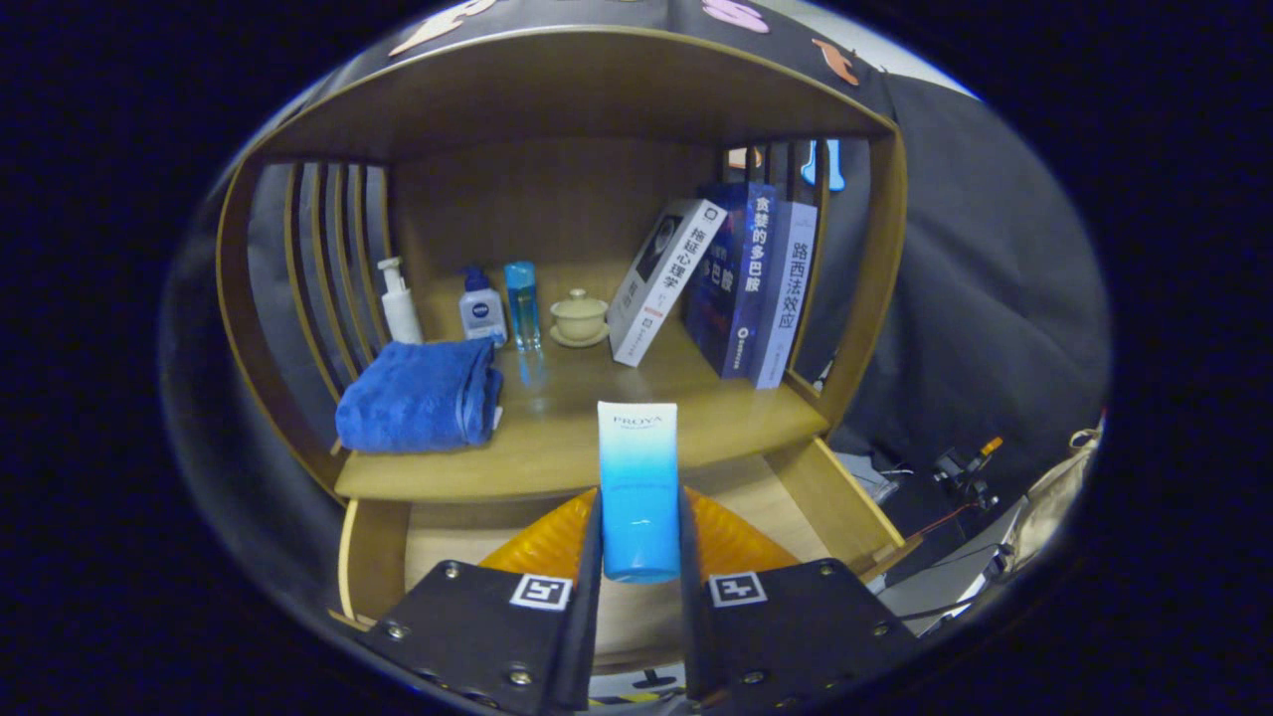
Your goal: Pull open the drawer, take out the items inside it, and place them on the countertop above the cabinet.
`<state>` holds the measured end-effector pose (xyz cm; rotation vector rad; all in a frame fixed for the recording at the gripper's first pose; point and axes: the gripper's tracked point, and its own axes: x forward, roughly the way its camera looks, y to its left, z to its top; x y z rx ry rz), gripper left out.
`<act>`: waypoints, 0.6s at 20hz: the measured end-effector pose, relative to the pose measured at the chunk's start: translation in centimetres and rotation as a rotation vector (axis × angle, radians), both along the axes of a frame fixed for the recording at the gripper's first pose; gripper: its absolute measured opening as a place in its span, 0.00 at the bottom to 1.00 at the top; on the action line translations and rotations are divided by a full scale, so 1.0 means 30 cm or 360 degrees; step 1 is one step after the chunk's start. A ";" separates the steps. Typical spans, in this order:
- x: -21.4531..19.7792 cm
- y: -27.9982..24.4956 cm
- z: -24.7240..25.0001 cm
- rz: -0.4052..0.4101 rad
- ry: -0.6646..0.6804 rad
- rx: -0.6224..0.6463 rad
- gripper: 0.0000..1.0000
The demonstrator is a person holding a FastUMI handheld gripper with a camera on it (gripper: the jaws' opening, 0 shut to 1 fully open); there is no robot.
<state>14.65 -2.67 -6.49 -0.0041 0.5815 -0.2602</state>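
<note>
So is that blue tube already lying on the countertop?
No, the blue tube is upright between the gripper fingers, pressed from both sides, above the open drawer.

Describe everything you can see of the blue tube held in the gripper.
The tube is a soft-looking plastic squeeze tube, white at its flat crimped top, fading to bright blue below. It stands upright, cap end down, clamped between the jaws of the gripper, one on each side. It hangs over the open drawer, before the countertop.

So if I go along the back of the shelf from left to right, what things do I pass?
White pump bottle → small bottle with blue cap → clear blue bottle → lidded tea cup → leaning white book → two blue books. The fingers pinch a blue tube.
</note>
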 end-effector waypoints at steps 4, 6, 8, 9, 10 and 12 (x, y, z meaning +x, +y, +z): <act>0.114 0.011 -0.029 0.0046 0.0016 0.0057 0.36; 0.166 0.006 -0.068 0.0049 0.0036 0.0090 0.36; 0.203 -0.006 -0.107 0.0040 0.0069 0.0109 0.36; 0.219 -0.009 -0.124 0.0042 0.0086 0.0115 0.36; 0.231 -0.009 -0.144 0.0048 0.0109 0.0122 0.36; 0.251 -0.012 -0.177 0.0058 0.0144 0.0128 0.36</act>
